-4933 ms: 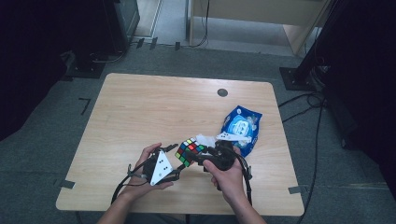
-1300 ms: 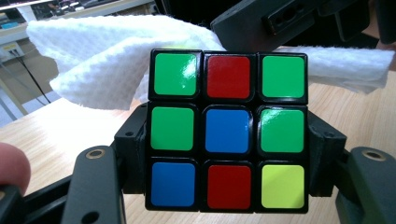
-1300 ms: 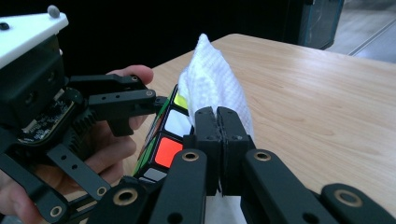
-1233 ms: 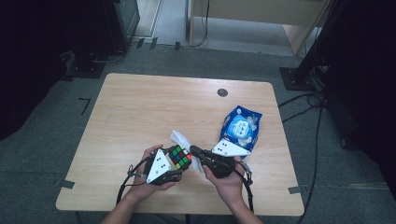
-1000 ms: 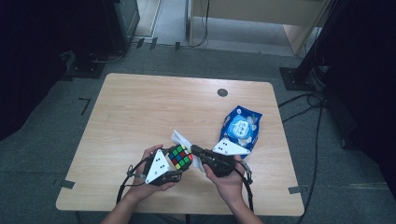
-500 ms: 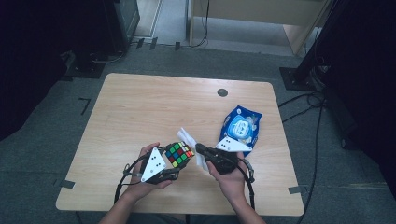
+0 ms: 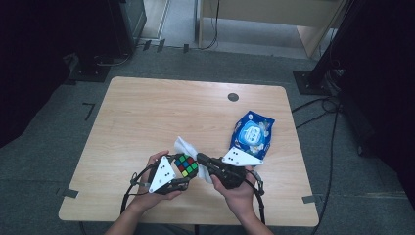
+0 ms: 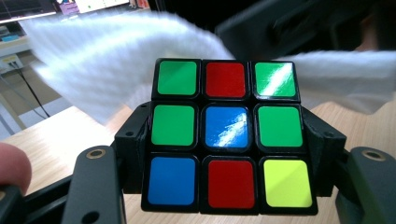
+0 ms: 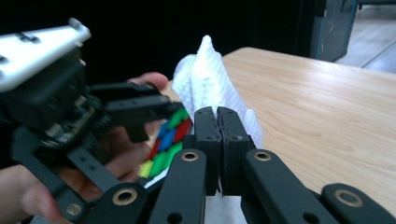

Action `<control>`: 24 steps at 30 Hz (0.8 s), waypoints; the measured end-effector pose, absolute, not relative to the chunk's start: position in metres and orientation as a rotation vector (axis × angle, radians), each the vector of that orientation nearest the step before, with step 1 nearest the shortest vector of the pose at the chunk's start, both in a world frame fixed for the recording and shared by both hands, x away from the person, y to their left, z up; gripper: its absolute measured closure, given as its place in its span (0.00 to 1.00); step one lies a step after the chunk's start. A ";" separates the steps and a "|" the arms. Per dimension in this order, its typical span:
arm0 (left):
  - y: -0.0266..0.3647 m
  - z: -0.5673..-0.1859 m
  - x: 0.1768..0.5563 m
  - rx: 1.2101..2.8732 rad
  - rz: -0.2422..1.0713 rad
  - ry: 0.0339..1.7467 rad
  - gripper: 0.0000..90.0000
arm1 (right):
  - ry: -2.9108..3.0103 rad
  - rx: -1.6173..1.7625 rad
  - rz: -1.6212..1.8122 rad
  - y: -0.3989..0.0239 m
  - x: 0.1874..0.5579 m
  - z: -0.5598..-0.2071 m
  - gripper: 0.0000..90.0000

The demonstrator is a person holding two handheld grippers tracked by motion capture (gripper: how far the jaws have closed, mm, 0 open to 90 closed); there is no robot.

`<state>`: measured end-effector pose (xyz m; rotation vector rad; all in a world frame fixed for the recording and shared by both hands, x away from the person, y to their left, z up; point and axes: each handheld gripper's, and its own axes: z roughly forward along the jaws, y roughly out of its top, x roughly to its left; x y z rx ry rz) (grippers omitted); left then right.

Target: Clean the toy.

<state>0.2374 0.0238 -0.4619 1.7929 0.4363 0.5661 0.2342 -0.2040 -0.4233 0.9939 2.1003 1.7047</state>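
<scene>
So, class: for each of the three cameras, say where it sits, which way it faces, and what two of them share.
High view: above the table's near side, looking forward and down; both forearms, left gripper, right gripper.
Left gripper view: on the left gripper, facing the multicoloured plastic puzzle cube between its jaws.
Right gripper view: on the right gripper, facing its pinched white textured wipe.
Shared: cube and wipe.
</scene>
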 end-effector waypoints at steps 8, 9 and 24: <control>0.028 -0.462 0.241 1.791 0.575 0.459 0.38 | 2.136 1.143 1.555 -0.216 0.256 -0.455 0.99; 0.029 -0.462 0.242 1.790 0.577 0.465 0.38 | 2.136 1.143 1.555 -0.216 0.256 -0.455 0.99; 0.051 -0.475 0.272 1.828 0.677 0.769 0.38 | 2.045 1.185 1.308 -0.226 0.269 -0.480 0.68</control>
